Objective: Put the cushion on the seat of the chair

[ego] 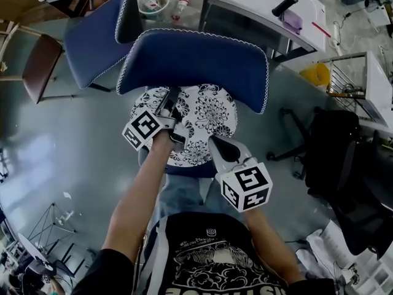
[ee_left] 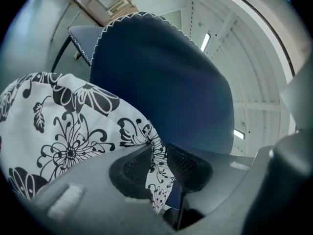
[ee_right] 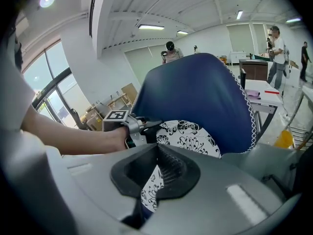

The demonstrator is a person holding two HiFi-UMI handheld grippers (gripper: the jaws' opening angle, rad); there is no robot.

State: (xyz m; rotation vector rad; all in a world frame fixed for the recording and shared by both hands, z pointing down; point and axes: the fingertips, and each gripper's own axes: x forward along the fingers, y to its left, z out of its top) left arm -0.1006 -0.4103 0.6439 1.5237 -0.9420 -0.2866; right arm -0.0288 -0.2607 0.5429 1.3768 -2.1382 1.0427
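Observation:
A round white cushion with black flower print lies on the seat of a blue chair, against its blue backrest. My left gripper reaches over the cushion's near left part. In the left gripper view the cushion's hem runs between the jaws of the left gripper, which stand slightly apart. My right gripper is at the cushion's near right edge. In the right gripper view the right gripper is shut on the cushion's edge, with the left gripper beyond it.
A second blue chair stands behind at the left, with a wooden chair farther left. A white desk is behind at the right. A black office chair stands to the right. People stand far off.

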